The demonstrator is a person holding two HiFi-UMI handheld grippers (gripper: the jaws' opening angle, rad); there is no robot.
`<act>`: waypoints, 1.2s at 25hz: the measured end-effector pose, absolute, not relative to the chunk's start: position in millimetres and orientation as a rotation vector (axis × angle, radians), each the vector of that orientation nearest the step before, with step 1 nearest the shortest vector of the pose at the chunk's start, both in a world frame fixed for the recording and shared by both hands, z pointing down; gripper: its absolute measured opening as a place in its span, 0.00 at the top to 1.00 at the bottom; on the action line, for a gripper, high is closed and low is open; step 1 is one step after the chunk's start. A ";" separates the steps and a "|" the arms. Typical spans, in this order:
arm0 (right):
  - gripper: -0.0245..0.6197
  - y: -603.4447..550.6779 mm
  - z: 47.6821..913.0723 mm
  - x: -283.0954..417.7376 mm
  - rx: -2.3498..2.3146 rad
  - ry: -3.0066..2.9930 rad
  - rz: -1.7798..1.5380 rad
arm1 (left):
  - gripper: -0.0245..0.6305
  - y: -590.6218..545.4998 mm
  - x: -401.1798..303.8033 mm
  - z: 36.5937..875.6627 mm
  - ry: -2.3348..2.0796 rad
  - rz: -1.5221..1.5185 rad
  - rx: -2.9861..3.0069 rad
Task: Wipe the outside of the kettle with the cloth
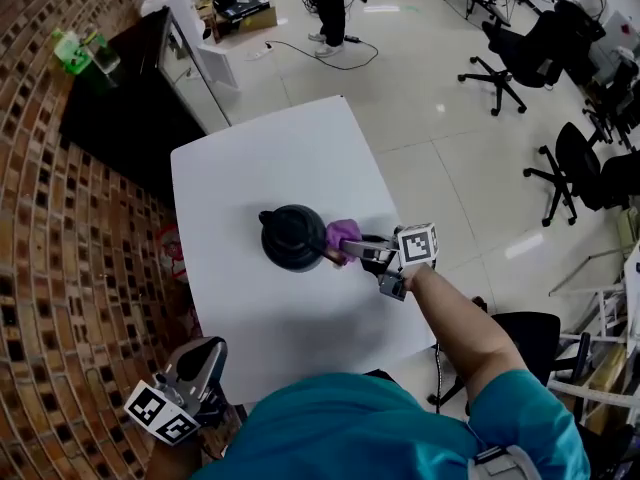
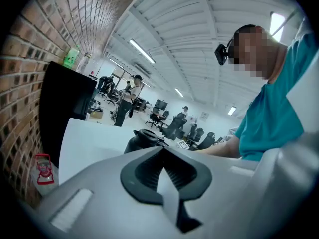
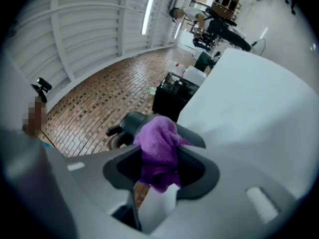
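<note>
Purple cloth [image 1: 343, 234] clamped in R hand-held gripper [image 1: 348, 248] touches kettle [image 1: 292, 238] on table [image 1: 280, 158]; L hand-held gripper [image 1: 203, 350] closed, empty.

Brick wall [image 1: 60, 268] left; pale glossy floor [image 1: 420, 78]; black office chairs [image 1: 505, 63].

1. Shirt [image 1: 380, 428]: teal, short-sleeved.
2. Head camera [image 2: 223, 53]: small, black, worn on a dark strap.
3. Left claw [image 1: 205, 348]: pale grey shell, black ribbed pads; cube [image 1: 160, 415] with black-and-white square markers.
4. Right claw [image 1: 350, 249]: matching grey shell, black pads; white marker cube [image 1: 417, 244].
</note>
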State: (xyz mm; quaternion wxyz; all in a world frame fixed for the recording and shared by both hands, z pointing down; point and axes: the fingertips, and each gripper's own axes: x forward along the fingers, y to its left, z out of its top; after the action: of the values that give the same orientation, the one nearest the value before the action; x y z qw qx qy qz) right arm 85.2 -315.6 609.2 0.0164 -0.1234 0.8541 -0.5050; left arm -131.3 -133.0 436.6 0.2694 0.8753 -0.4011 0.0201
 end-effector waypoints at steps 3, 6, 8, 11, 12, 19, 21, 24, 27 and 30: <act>0.69 -315.3 606.3 82.0 -0.361 2.577 -1.585 | 0.96 -141.4 -139.4 433.2 -1.077 0.051 2.371; 0.69 -319.1 611.0 82.7 -0.355 2.555 -1.595 | 0.96 -139.9 -143.6 434.2 -1.085 0.028 2.354; 0.69 -323.5 606.8 78.4 -0.324 2.527 -1.600 | 0.96 -138.2 -144.8 437.0 -1.086 0.034 2.343; 0.69 -330.4 604.0 74.5 -0.301 2.490 -1.607 | 0.96 -139.0 -148.5 439.8 -1.089 0.032 2.320; 0.69 -332.6 604.0 74.3 -0.302 2.486 -1.608 | 0.96 -139.0 -150.4 440.8 -1.093 0.028 2.315; 0.69 -349.0 602.0 73.4 -0.313 2.518 -1.649 | 0.96 -137.5 -158.7 441.4 -1.116 0.016 2.310; 0.69 -355.3 600.1 72.3 -0.308 2.535 -1.650 | 0.96 -135.7 -163.3 445.1 -1.129 0.022 2.312; 0.69 -365.3 598.4 70.5 -0.302 2.553 -1.658 | 0.96 -131.3 -165.5 446.6 -1.131 0.020 2.307; 0.69 -376.0 596.3 66.6 -0.270 2.554 -1.685 | 0.96 -127.3 -168.9 446.3 -1.148 0.013 2.294; 0.69 -385.8 595.5 61.2 -0.228 2.576 -1.706 | 0.96 -123.1 -175.7 446.1 -1.170 0.006 2.282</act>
State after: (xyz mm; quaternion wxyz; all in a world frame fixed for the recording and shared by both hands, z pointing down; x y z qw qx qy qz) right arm 61.2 -385.8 595.5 0.0219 -0.0735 0.8312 -0.5506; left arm -175.7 -123.1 446.1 0.2846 0.8531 -0.4372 0.0022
